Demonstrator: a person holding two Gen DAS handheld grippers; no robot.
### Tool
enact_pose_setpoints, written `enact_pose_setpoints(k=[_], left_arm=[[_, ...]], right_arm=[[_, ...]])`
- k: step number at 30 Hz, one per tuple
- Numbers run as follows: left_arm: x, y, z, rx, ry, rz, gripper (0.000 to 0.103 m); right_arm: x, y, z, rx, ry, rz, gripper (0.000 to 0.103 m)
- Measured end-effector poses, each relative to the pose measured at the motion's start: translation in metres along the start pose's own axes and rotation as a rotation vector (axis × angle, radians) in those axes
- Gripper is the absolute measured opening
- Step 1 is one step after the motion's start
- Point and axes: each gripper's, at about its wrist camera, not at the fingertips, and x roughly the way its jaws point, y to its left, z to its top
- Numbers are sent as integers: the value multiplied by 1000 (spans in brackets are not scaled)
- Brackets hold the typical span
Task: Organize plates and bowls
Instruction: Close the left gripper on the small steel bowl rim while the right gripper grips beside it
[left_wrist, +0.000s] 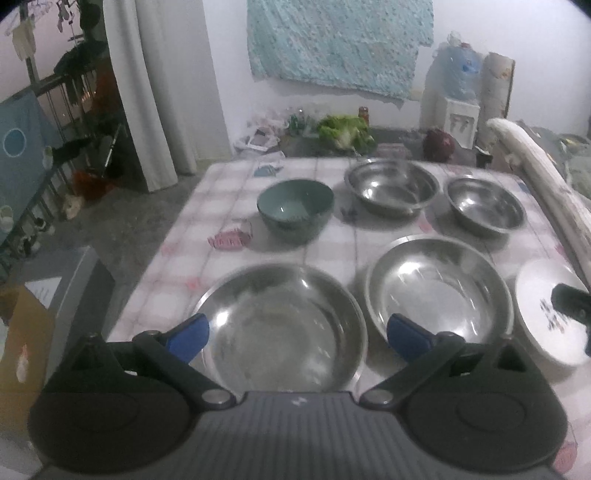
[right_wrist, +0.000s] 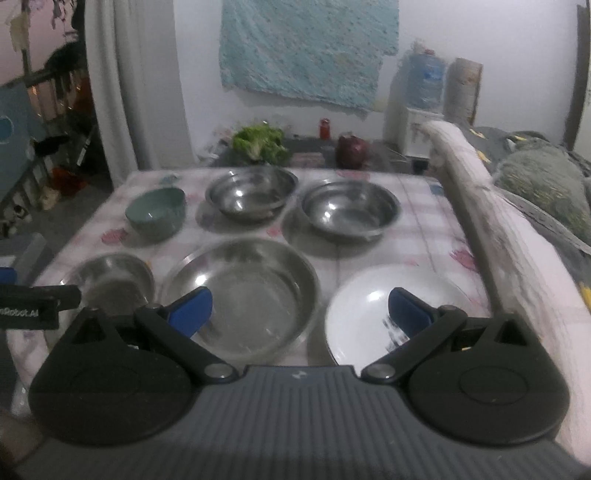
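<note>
The table (left_wrist: 236, 173) wears a pink-and-white checked cloth and carries 6 vessels in 2 rows, all apart from one another. Far row, left to right: a teal ceramic bowl (left_wrist: 294, 208), a steel bowl (left_wrist: 390, 187) and a smaller steel bowl (left_wrist: 485, 205). Near row, left to right: a wide shallow steel dish (left_wrist: 282, 325), a second steel dish (left_wrist: 437, 291) and a white plate (left_wrist: 546, 317) with a dark printed mark at the table's right edge. All vessels sit upright and look empty. The left gripper (left_wrist: 297, 338) hangs over the near-left dish with its blue-padded fingers spread wide, grasping nothing. The right gripper (right_wrist: 299, 308) also stands wide open and empty; its left pad lies over the second steel dish (right_wrist: 240, 295), its right pad over the white plate (right_wrist: 369, 306), the gap between the 2 vessels sitting between the pads. In the right wrist view the left gripper's black body shows at the left edge beside the near-left dish (right_wrist: 110, 277). Beyond the far table edge lie a leafy green vegetable (left_wrist: 345, 133), a red jar (right_wrist: 324, 128) and a dark red round vegetable (left_wrist: 438, 144). A pale blue cloth (left_wrist: 340, 44) hangs on the wall. A water dispenser (left_wrist: 452, 92) stands at far right. Both frames show motion blur.
</note>
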Motion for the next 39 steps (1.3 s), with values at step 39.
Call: enact_pose_setpoints(k=[39], left_arm=[[123, -46, 135, -21, 1, -366, 81]], right_arm=[[137, -100, 104, 102, -26, 185, 86]])
